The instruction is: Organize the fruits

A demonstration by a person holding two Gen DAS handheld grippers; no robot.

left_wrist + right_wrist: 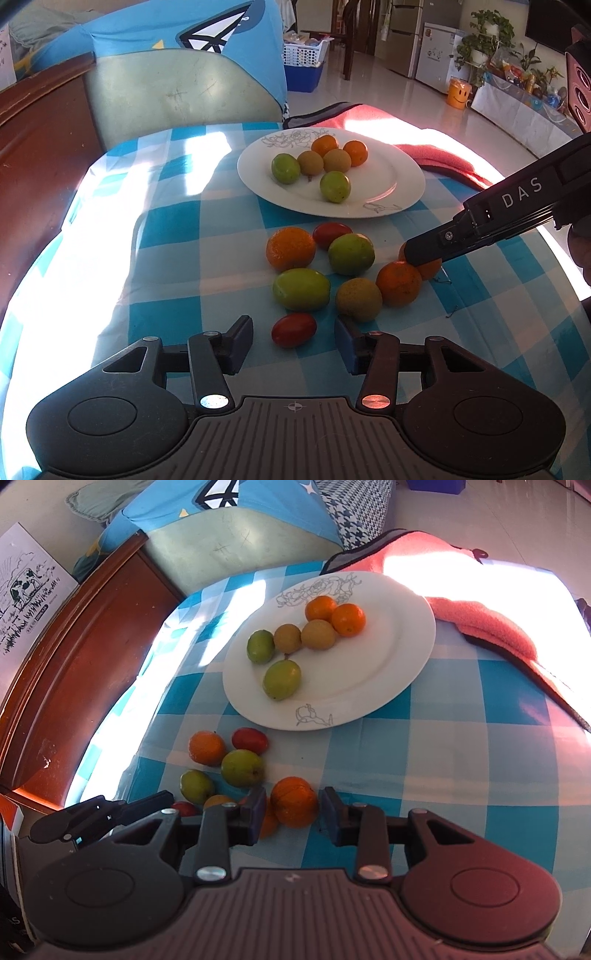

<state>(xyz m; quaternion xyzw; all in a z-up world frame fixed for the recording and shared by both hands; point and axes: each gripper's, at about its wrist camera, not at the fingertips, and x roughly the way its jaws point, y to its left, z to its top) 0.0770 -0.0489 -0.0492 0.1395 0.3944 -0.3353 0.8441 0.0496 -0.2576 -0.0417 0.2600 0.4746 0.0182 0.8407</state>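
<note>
A white plate holds two oranges, two brownish fruits and two green ones. In front of it, loose on the blue checked cloth, lie an orange, green fruits, a brownish fruit and a red tomato. My left gripper is open around a second red tomato, with gaps on both sides. My right gripper is shut on an orange resting on the cloth. Another orange touches it on the left.
A pink towel lies right of the plate. A green padded chair back and brown wooden furniture stand behind and left of the table. The cloth drops off at the left edge.
</note>
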